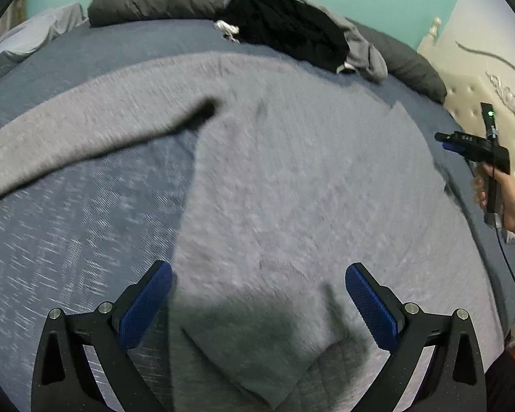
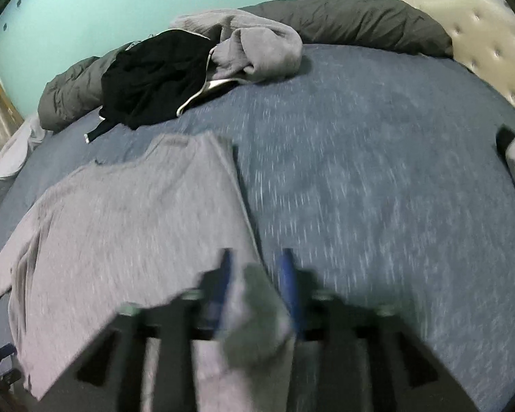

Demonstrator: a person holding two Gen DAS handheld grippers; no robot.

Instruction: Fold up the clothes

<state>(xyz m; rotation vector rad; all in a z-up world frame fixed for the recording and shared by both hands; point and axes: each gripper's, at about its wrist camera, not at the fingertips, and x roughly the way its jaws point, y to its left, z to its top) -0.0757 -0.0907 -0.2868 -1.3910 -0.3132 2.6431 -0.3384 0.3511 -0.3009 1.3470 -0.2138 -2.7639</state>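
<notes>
Blue bedsheet (image 2: 377, 158) under everything, teal wall behind. One grey sweater (image 1: 292, 178) was spread flat at centre, sleeve (image 1: 68, 144) trailing toward 9 o'clock. Soft, light, limp knit; I'd take it at hem corners or shoulders. Left gripper (image 1: 258, 304) was spread wide over the hem, empty. Right gripper (image 2: 255, 288) pinched a sweater edge, blurred. At 12 o'clock: one black garment (image 2: 151, 79), one grey hoodie (image 2: 257, 48), heaped.

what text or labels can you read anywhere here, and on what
Right gripper: small pale marking on its black body, too small and blurred to read.
Grey sweater, black garment, bed, headboard: no text; the headboard has only an ornamental scroll.
</notes>
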